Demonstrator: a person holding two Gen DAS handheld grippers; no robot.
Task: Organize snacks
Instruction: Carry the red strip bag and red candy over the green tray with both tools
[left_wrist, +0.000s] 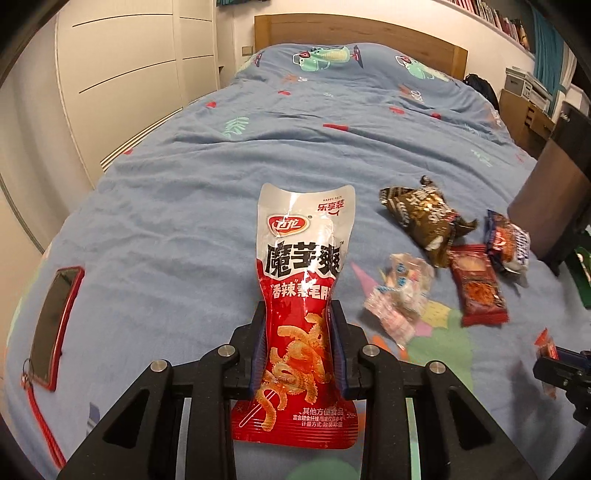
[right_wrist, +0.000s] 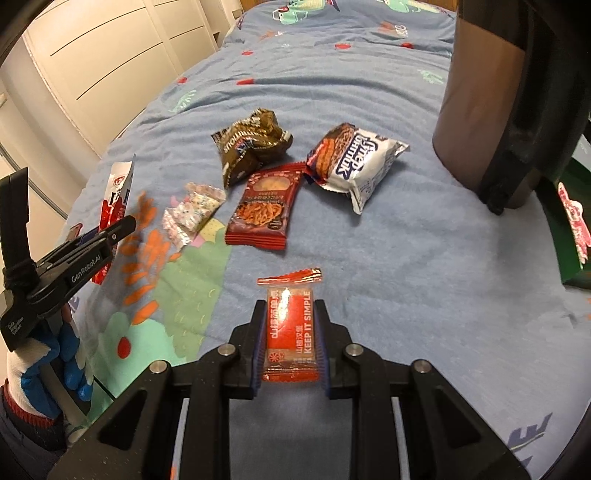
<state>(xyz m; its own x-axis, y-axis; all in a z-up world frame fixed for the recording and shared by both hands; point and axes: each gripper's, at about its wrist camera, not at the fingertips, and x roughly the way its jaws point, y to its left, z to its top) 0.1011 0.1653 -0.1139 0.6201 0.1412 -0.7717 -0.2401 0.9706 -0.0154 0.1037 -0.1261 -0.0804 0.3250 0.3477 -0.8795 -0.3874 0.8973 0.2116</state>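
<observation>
My left gripper (left_wrist: 299, 347) clamped on tall red pouch (left_wrist: 301, 295), pouch held upright above blue bedspread (left_wrist: 184, 206). My right gripper (right_wrist: 290, 343) clamped on small orange packet (right_wrist: 291, 332). Loose on bedspread, four packs in cluster: one brown bag (right_wrist: 251, 147), one white bag (right_wrist: 354, 162), one dark red pack (right_wrist: 266, 206), one clear candy bag (right_wrist: 192, 214); brown, red, white touching or just beside. One phone (left_wrist: 55, 325) near left bed edge. Dark bin (right_wrist: 480, 110) at right edge. Open bedspread beyond cluster toward headboard (left_wrist: 354, 31)
</observation>
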